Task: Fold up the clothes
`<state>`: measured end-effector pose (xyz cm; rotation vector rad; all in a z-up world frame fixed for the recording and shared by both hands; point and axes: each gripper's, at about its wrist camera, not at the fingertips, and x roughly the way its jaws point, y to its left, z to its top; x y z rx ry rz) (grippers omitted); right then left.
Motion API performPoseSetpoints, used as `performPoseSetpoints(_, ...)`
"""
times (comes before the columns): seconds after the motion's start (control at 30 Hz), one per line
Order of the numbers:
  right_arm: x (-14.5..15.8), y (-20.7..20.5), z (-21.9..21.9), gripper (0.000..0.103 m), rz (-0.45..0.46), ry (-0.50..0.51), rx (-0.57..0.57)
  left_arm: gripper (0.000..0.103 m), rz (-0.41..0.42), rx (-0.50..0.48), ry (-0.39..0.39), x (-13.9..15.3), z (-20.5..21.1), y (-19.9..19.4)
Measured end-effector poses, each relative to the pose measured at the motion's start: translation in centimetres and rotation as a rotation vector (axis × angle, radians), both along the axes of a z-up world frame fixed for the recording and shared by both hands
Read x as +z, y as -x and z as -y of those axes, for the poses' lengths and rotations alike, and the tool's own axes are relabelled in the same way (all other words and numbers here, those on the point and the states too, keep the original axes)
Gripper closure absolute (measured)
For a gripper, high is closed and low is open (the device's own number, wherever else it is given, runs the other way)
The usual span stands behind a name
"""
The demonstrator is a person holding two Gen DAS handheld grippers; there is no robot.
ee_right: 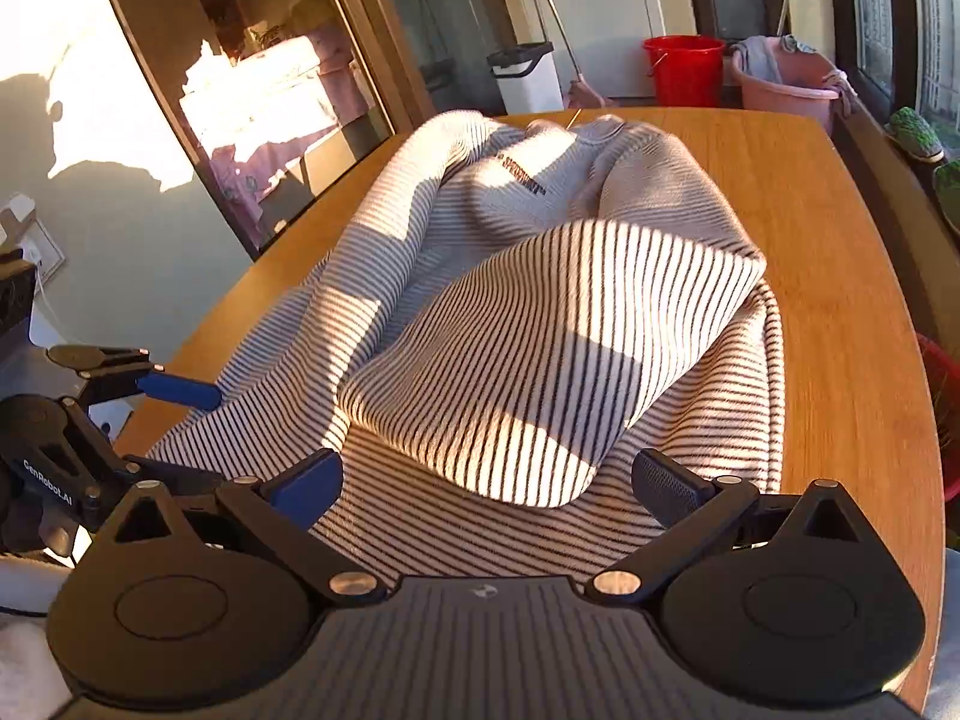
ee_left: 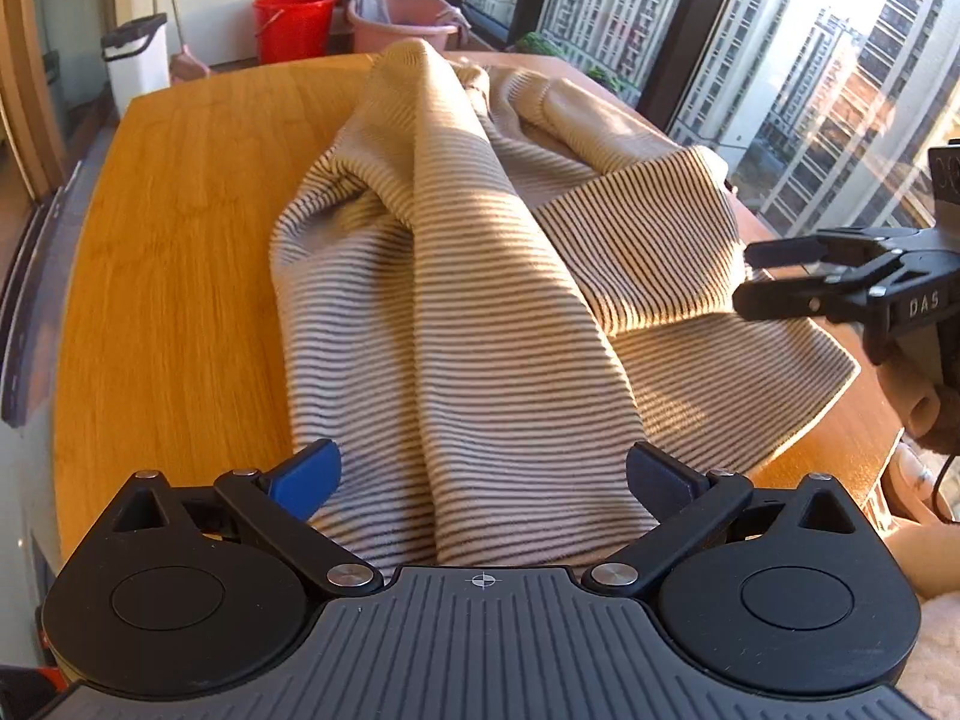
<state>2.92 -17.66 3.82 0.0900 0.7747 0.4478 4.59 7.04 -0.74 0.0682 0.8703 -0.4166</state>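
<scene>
- Left gripper (ee_left: 483, 474): lower centre of left wrist view, jaws wide apart, nothing held; striped cloth runs between the blue pads (ee_left: 312, 477), contact can't be confirmed.
- Right gripper (ee_right: 486, 480): lower centre of right wrist view, jaws wide apart, empty, low over near hem.
- Striped garment (ee_right: 540, 360): crumpled on wooden table (ee_left: 180, 240), centre of both views; one flap folded over on top, black lettering near far end.
- Left wrist view, right edge: right gripper just beside garment's edge, fingers parted.
- Bkgd, upper frame: red bucket (ee_right: 684, 69), pink basin (ee_right: 786, 87), white bin (ee_right: 525, 81); windows w/ tower blocks upper right.
</scene>
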Motion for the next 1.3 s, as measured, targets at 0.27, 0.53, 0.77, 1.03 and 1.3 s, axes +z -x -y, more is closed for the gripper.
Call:
performPoseSetpoints(0.27,4.8,-11.9,-0.4,0.056,0.204,0.144,-0.146,0.0,0.203,0.021,0.021,4.4,1.3,-4.3)
performPoseSetpoints(0.53,-2.4,-21.1,-4.1,0.04,0.034,0.288,-0.174,0.002,0.207,0.052,0.021,2.3,5.6,-13.6)
performPoseSetpoints(0.77,0.7,-17.3,-1.3,0.09,0.165,0.224,-0.139,0.055,0.214,0.139,-0.052,-0.5,5.2,-16.9)
performPoseSetpoints(1.03,1.3,-16.7,0.8,0.09,0.193,0.308,-0.218,0.066,0.294,0.3,-0.163,0.3,1.4,-17.3)
performPoseSetpoints(1.3,1.3,-18.3,1.5,0.07,0.158,0.249,-0.224,0.029,0.263,0.202,-0.021,1.9,-0.5,-17.8)
